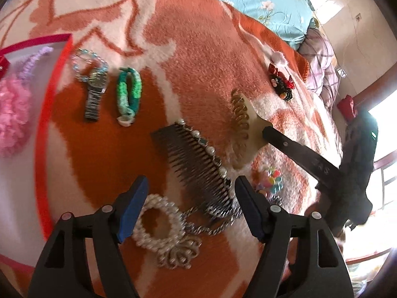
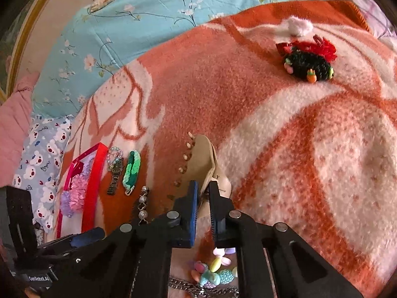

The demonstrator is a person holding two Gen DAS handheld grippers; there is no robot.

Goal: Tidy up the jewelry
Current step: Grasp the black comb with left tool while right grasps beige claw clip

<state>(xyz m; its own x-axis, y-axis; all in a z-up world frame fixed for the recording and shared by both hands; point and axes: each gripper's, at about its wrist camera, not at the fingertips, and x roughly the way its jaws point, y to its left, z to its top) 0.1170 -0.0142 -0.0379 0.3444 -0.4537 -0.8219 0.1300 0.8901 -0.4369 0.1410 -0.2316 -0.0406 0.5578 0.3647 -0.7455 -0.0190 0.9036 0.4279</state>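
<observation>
The left tool point(image 1: 191, 193) hung over the orange-and-cream blanket point(image 1: 198, 74) on the bed, its blue-padded fingers point(image 1: 134, 208) spread wide with nothing between the pads. Below and between them lay the dark comb with pearl studs point(image 1: 191, 159), tilted across the blanket, with a silver chain point(image 1: 213, 221) trailing from its lower end and a pearl bracelet point(image 1: 158, 226) just beside the left finger. A small gold coil piece point(image 1: 178, 253) touched the bracelet's lower edge.

The right tool point(image 2: 203, 193) was clamped on the beige hair claw point(image 2: 201, 159), gripping it at its near end while the toothed part lay out on the blanket ahead. Seen from the left camera, the same claw point(image 1: 242, 121) sat just beyond the comb. A cluster of pastel beads point(image 2: 213, 270) lay under the right tool, close to the chain.

Farther left, a wristwatch point(image 1: 95, 94) rested with a pale blue bead bracelet point(image 1: 86, 62) touching its top, and a green woven band point(image 1: 129, 96) lay just beside it. Next to those stood the red-rimmed box point(image 1: 49, 114), holding a pink scrunchie point(image 1: 12, 114) and a lilac one point(image 1: 34, 57). Well apart, near the far edge of the blanket, sat a black-and-red hair tie with little charms point(image 2: 307, 62). A turquoise flowered quilt point(image 2: 148, 24) lay beyond.
</observation>
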